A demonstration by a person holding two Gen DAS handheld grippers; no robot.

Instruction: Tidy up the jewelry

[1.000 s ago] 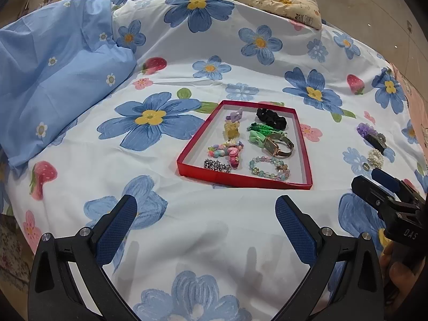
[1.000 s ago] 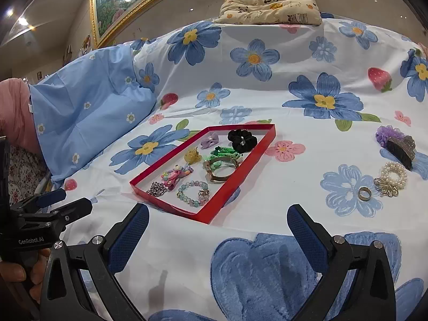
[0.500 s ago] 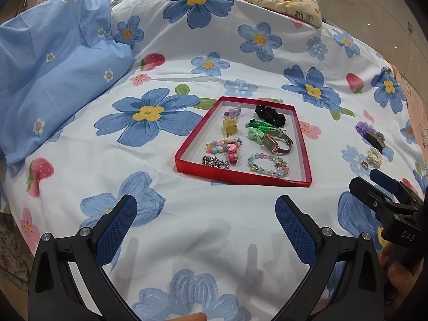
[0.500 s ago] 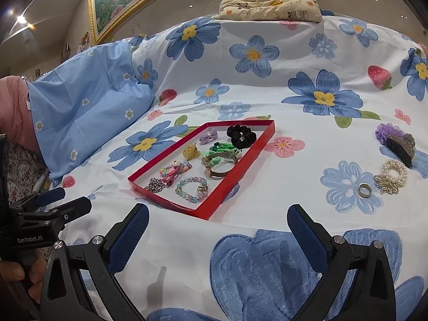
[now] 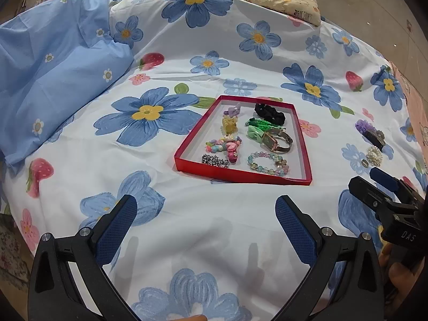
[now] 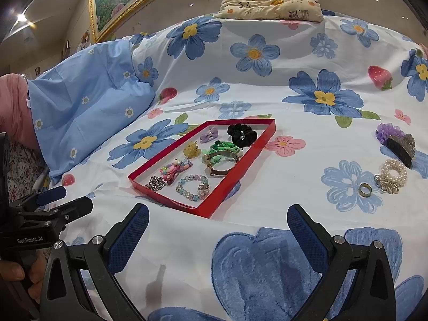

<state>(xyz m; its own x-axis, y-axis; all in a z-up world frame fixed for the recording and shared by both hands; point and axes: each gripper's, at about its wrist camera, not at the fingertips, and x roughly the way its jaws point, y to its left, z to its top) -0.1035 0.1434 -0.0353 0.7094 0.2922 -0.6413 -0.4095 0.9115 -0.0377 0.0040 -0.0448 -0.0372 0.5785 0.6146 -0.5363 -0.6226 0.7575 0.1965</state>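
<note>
Ahead, red tray (image 5: pixel 242 175) lengthwise away, seemingly; both hand-held grippers (image 5: pixel 206 223) (image 6: pixel 218 231) wide, empty.

Home bedroom: bed under floral sheet (image 6: pixel 267 93), blue pillow (image 5: pixel 53 80), gold-framed painting (image 6: pixel 125 2) on wall.

Ring (image 6: pixel 365 189) lies right of tray (image 6: pixel 242 169) (on bedsheet (image 6: pixel 267 93)).

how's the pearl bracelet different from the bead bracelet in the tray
The pearl bracelet lies loose on the bedsheet, beside a ring; the bead bracelet lies inside the red tray. The pearl bracelet is all white with a metal ornament at its near side; the bead bracelet is mixed pastel, glassy beads. The pearl bracelet's band looks wider, several pearls across; the bead bracelet is a single strand. Both lie flat as closed loops.
</note>
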